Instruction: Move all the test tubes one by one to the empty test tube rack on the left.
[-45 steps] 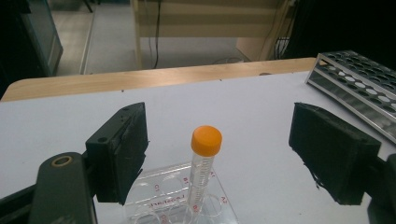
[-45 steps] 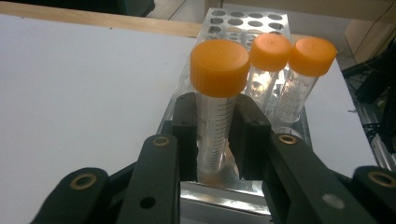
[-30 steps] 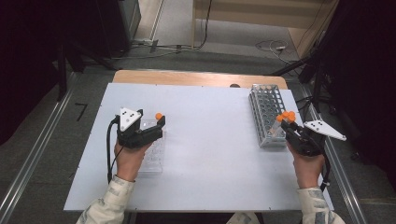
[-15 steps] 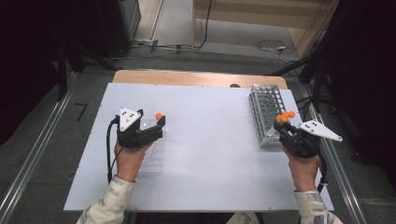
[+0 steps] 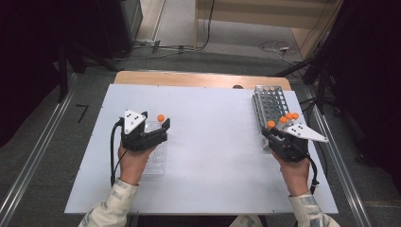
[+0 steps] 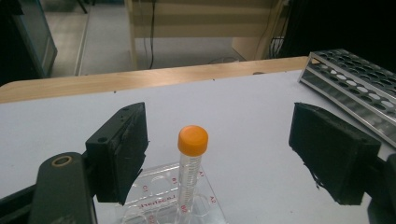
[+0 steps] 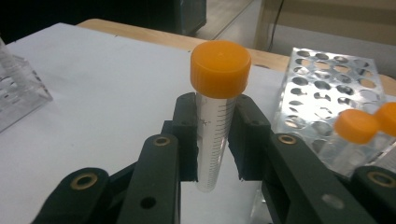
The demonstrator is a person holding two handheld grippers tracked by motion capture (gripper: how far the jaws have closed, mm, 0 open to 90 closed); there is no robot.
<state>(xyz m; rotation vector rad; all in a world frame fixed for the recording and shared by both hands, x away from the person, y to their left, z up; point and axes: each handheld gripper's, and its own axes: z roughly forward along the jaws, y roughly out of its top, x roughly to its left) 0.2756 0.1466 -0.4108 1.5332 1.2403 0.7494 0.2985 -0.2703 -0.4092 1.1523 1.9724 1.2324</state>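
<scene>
White tabletop [image 5: 208,142]: right gripper [image 7: 217,140] clamps an orange-capped tube [image 7: 215,116]; left gripper [image 6: 219,154] stands open around a racked tube [image 6: 190,172]. Risk: low grip lets the tube tilt.

- The tube [image 7: 212,135] in the right tongs [image 7: 215,140] was clear, glossy plastic with a matt orange cap [image 7: 220,68].
- The rack [image 7: 327,93] beside the tube looked like shiny perforated metal.
- The surface [image 5: 213,142] was matt white, with a bare wood edge [image 5: 198,79] beyond the rack.
- The tong pads [image 6: 126,149] were rough black.
</scene>
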